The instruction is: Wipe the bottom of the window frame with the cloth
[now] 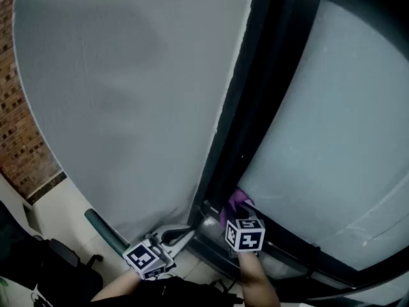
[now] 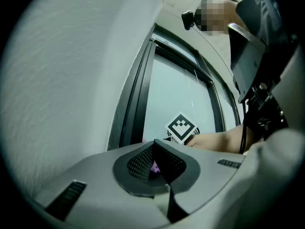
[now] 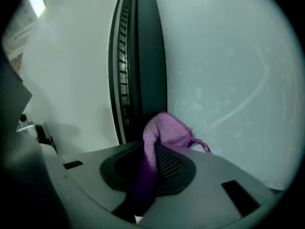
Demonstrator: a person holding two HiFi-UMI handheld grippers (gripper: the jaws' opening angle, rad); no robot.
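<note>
A purple cloth point(image 1: 237, 201) point(image 3: 164, 130) is pinched in my right gripper point(image 1: 235, 213) point(image 3: 151, 149), which is shut on it. The cloth's bunched end sticks out past the jaws and sits against the dark window frame point(image 1: 255, 114) point(image 3: 143, 66), where the frame meets the glass point(image 1: 332, 139) point(image 3: 224, 70). The frame's bottom rail point(image 1: 287, 256) runs off to the right under my right forearm. My left gripper point(image 1: 184, 233) point(image 2: 155, 149) is shut and holds nothing. It hangs just left of the frame, pointing toward the right gripper's marker cube point(image 2: 181, 127).
A pale grey wall point(image 1: 128, 94) fills the left side next to the frame. A brick wall point(image 1: 19, 139) is at the far left. A green tube point(image 1: 102, 228) and a dark chair point(image 1: 64, 261) lie on the light floor below.
</note>
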